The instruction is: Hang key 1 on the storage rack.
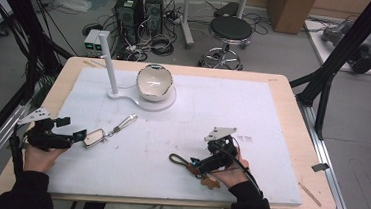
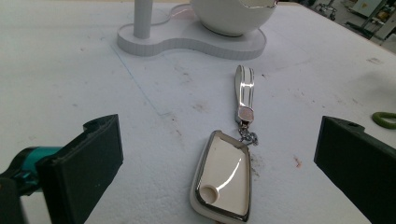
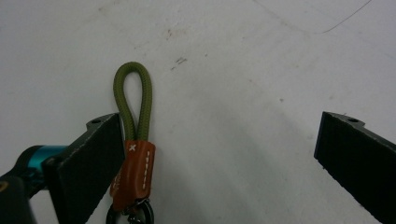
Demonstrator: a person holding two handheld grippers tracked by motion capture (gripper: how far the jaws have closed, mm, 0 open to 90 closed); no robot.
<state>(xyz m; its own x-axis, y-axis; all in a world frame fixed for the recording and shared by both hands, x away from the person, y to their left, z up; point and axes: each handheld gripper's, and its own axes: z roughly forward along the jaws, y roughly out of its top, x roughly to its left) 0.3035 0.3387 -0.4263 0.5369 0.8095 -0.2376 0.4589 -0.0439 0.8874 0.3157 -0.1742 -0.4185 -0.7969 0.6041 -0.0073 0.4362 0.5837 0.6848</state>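
Key fob [image 2: 223,183] bottom and olive cord keychain [image 3: 133,140] ring cut off.

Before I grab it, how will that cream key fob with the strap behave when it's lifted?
The key fob looks rigid, and its glossy shell with chrome trim may be slippery between the left hand-held gripper jaws, which stand open around it. The strap hangs on small metal links, so it will probably dangle and swing. It looks small and likely light.
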